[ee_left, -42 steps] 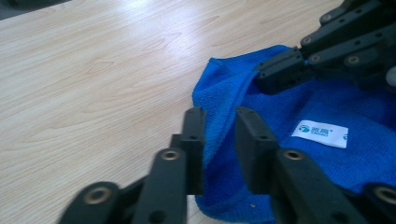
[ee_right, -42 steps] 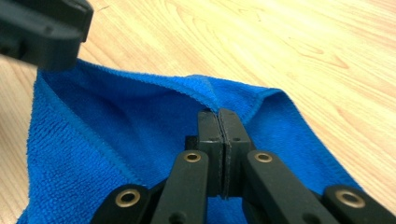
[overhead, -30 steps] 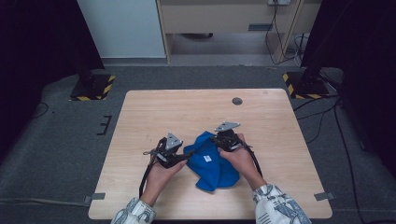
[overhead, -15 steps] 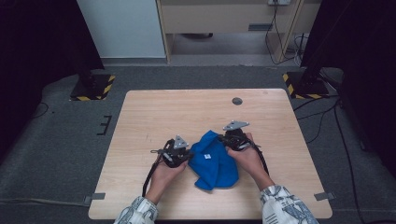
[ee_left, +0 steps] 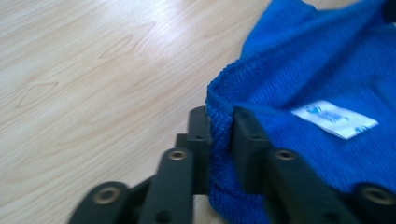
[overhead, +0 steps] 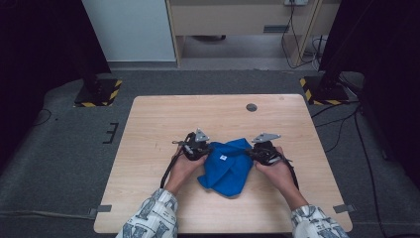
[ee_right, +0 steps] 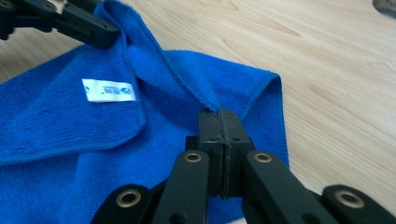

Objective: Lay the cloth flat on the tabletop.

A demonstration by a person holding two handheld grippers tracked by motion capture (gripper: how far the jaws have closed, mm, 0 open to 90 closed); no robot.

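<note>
- The blue cloth (overhead: 227, 166) lies on the wooden table (overhead: 163, 124), in the near half of it, between my two hands, and it is crumpled with folds over itself.
- A small white label (ee_left: 334, 119) sits on the upper face of the cloth, close to its left edge; the right gripper view also shows this label (ee_right: 108, 90).
- My left gripper (ee_left: 219, 123) is at the left edge of the cloth. A thick fold of the hem stands between its two black jaws and both pads touch it, so I am grasping the cloth there. These jaws have just been opening a little, but the fold remains between them.
- My right gripper (ee_right: 219, 122) is at the right edge of the cloth. Its jaws are clenched fully together, and a thin ridge of the cloth is pinched between the tips.
- From the high view, my left gripper (overhead: 197, 146) and my right gripper (overhead: 261, 148) are on opposite sides of the cloth, each touching it.
- Beyond the cloth, well apart from it toward the far edge of the table, there is a small dark round spot (overhead: 251, 107).
</note>
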